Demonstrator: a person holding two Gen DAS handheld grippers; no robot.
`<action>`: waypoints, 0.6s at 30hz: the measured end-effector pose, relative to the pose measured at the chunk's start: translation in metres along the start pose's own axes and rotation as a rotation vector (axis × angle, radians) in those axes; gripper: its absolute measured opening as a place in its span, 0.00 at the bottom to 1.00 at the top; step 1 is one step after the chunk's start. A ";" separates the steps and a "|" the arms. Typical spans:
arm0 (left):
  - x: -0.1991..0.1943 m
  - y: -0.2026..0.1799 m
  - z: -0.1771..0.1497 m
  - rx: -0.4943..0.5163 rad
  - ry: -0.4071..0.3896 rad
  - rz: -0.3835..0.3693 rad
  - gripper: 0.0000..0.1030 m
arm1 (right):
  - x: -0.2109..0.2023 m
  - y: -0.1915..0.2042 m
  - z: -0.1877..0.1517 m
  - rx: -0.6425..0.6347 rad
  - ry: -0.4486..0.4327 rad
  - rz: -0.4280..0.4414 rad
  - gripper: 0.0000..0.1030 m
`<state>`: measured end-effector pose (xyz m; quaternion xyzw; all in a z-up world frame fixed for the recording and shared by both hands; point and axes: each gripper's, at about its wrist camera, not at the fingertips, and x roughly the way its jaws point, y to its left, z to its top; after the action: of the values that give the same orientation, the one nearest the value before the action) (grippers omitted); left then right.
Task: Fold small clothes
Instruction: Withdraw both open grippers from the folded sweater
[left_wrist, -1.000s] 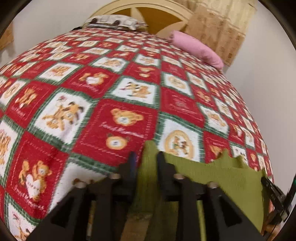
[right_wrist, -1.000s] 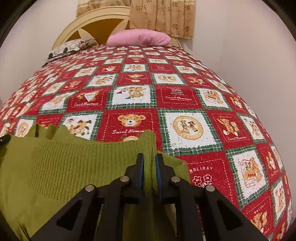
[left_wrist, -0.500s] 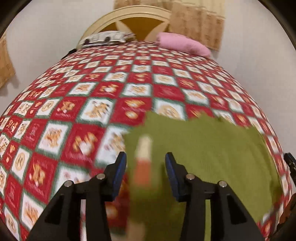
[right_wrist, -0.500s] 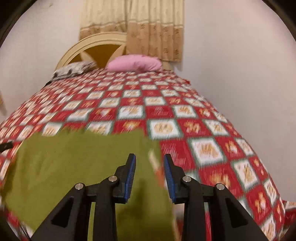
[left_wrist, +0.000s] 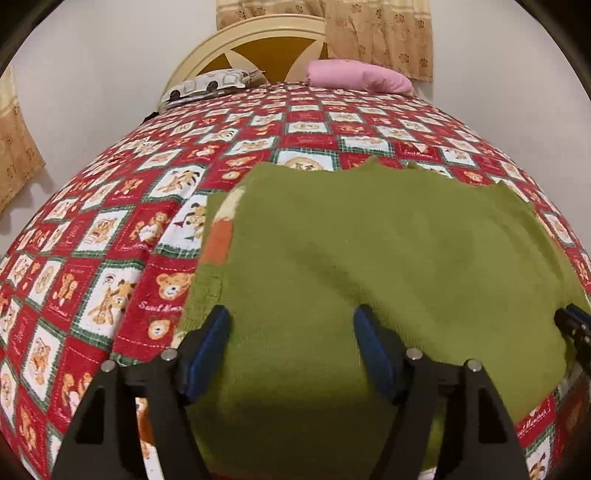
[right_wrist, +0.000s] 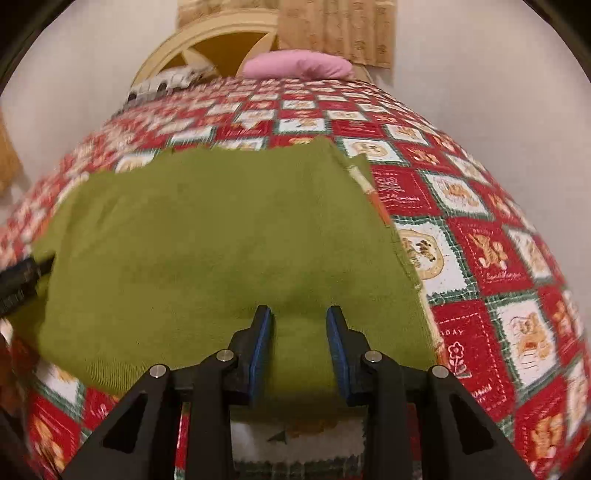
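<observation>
The green garment (left_wrist: 388, 258) has just dropped folded onto the bed (left_wrist: 92, 229), filling the frame's lower centre; left gripper (left_wrist: 291, 343) jaws are opening, right gripper (right_wrist: 299, 343) jaws parted, both empty, so this fold looks done.

Two wrist fisheye views, angled down along a bed toward its headboard.
Left view close over the green garment (left_wrist: 369, 258), between left gripper (left_wrist: 291, 350) fingers; right view likewise, past right gripper (right_wrist: 299, 347). Shared: garment, patchwork bedspread (left_wrist: 110, 229), pink pillow (right_wrist: 299, 64), headboard (left_wrist: 258, 40), curtain (left_wrist: 380, 33).
</observation>
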<state>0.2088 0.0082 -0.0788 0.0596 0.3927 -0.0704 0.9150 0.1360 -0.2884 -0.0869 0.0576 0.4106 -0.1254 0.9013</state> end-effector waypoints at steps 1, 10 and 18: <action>-0.001 0.000 -0.002 -0.001 -0.005 0.001 0.72 | 0.002 -0.002 0.000 0.011 0.000 0.002 0.30; -0.004 -0.003 -0.008 0.011 -0.037 0.043 0.76 | -0.042 0.027 -0.005 -0.033 -0.109 -0.056 0.30; -0.004 -0.003 -0.009 0.006 -0.038 0.043 0.78 | -0.021 0.098 -0.033 -0.204 -0.017 0.014 0.32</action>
<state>0.1999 0.0073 -0.0823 0.0694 0.3739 -0.0529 0.9234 0.1255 -0.1840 -0.0930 -0.0327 0.4130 -0.0772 0.9069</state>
